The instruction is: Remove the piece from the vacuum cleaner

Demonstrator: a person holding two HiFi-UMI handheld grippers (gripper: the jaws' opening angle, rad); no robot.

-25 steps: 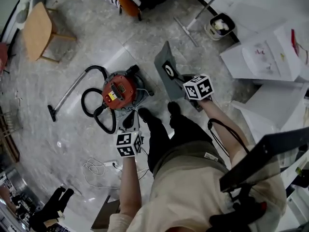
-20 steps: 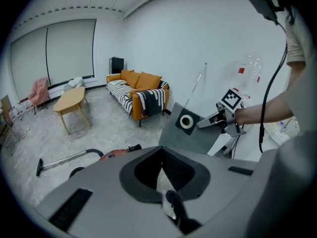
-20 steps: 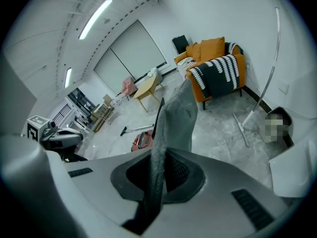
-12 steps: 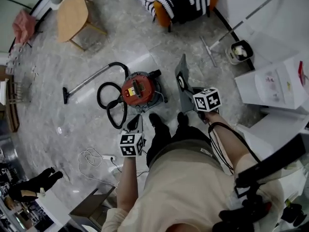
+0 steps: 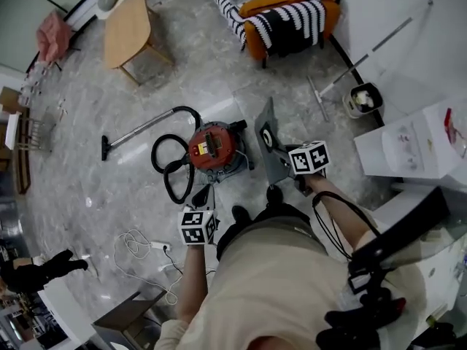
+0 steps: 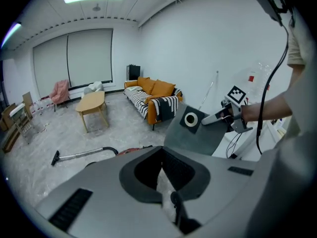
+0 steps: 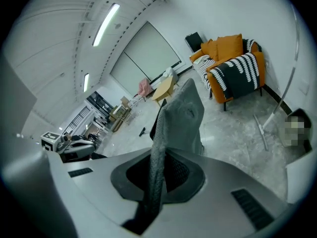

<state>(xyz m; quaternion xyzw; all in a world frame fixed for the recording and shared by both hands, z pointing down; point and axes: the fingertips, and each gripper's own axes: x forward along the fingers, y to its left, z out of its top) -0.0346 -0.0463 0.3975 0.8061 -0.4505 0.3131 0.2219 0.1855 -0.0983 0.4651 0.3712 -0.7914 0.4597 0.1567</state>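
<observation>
The red vacuum cleaner stands on the marble floor with its black hose looped at its left and the wand lying beyond. My right gripper is shut on the edge of a flat grey dust bag with a white ring, held up clear of the vacuum on its right. In the right gripper view the bag rises from between the jaws of that gripper. My left gripper hangs just in front of the vacuum, jaws together with nothing in them. The left gripper view shows the bag ahead.
An orange sofa with a striped blanket and a wooden table stand at the far side. A mop and bucket sit by the right wall, beside a white cabinet. A white cable lies on the floor at left.
The head view has swung, so the vacuum now sits nearer mid-frame. The right gripper keeps the bag lifted beside the vacuum. The left gripper stays low in front of it.
</observation>
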